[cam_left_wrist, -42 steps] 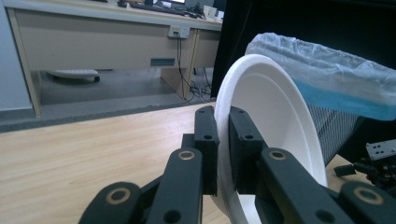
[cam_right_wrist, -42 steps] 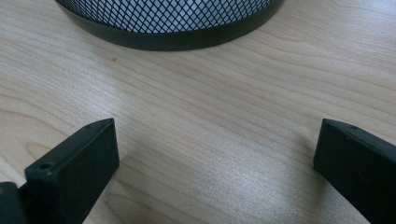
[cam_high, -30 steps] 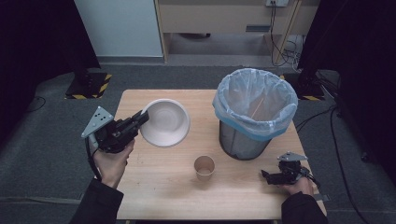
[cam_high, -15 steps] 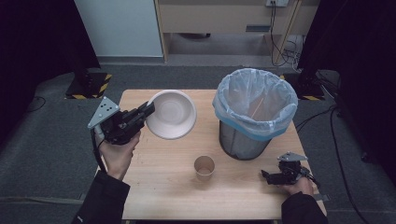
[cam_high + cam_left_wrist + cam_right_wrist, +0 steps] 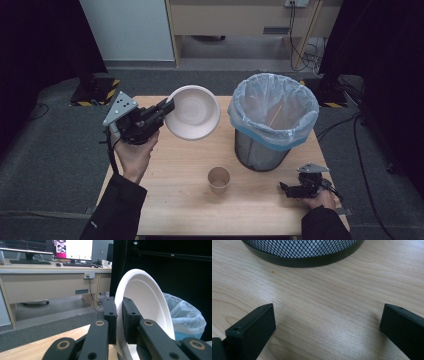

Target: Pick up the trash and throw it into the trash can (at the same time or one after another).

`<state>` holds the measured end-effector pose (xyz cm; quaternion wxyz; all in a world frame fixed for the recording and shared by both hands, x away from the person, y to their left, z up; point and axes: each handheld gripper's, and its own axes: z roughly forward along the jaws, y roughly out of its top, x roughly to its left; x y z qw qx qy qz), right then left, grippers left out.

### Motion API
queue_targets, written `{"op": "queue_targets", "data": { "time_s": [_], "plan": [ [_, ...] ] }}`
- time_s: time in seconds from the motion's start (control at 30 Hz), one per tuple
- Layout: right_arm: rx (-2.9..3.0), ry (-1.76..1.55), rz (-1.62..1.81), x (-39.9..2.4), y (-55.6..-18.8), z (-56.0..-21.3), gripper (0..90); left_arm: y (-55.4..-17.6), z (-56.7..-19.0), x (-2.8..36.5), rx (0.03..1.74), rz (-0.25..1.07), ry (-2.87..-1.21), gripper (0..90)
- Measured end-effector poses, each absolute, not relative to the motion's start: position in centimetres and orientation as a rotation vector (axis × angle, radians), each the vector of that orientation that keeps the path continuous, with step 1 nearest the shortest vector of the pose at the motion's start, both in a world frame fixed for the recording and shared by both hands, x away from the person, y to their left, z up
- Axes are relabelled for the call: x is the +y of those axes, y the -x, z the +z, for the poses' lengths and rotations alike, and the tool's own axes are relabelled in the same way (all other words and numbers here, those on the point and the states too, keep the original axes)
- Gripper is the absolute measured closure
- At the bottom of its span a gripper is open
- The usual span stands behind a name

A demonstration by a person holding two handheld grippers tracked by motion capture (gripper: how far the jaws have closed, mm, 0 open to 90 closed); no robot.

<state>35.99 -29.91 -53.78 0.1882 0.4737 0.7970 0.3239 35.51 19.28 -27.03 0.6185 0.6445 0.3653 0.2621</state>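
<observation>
My right gripper (image 5: 289, 190) rests open on the surface (image 5: 170, 200), nearest me, holding nothing. My left gripper (image 5: 167, 106) is clamped on the rim of the white bowl (image 5: 192, 112), which hangs tilted in the air beside the lined bin (image 5: 272, 120). Risk: a thin-rim grip may let the bowl pivot or slip; swinging it wide could strike the bin or the paper cup (image 5: 219, 179). Beyond lie grey carpet, then a desk with monitors (image 5: 71, 250).
</observation>
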Motion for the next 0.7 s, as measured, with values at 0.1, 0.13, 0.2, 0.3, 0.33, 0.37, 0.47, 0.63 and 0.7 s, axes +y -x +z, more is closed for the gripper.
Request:
{"op": "queue_targets", "data": {
  "time_s": [0.1,0.13,0.2,0.3,0.33,0.37,0.47,0.63,0.7],
  "plan": [
    [2.241,-1.332,0.913,-29.9,-36.0,-53.8,0.4,-35.7,-26.7,18.7,0.828,0.596,-1.48,82.8],
    [2.241,-1.332,0.913,-29.9,-36.0,-53.8,0.4,-35.8,-26.6,18.5,0.827,0.595,-1.485,82.8],
    [2.241,-1.333,0.913,-29.9,-36.0,-53.8,0.3,-35.9,-26.5,18.0,0.821,0.597,-1.489,82.8],
    [2.241,-1.332,0.914,-29.9,-36.0,-53.8,0.3,-36.1,-26.1,17.5,0.808,0.598,-1.491,82.8],
    [2.241,-1.332,0.914,-29.9,-36.0,-53.8,0.3,-36.1,-26.0,17.3,0.804,0.598,-1.487,82.8],
    [2.241,-1.332,0.914,-29.9,-36.0,-53.8,0.3,-36.2,-25.9,17.2,0.801,0.596,-1.486,82.8],
    [2.241,-1.331,0.914,-29.9,-36.0,-53.8,0.3,-36.4,-25.6,16.8,0.799,0.597,-1.487,82.8],
    [2.24,-1.332,0.914,-29.9,-36.0,-53.8,0.4,-36.6,-25.0,16.2,0.786,0.6,-1.486,82.8],
    [2.24,-1.331,0.914,-29.9,-36.0,-53.8,0.3,-36.7,-24.8,16.0,0.783,0.596,-1.478,82.8]
  ]
}}
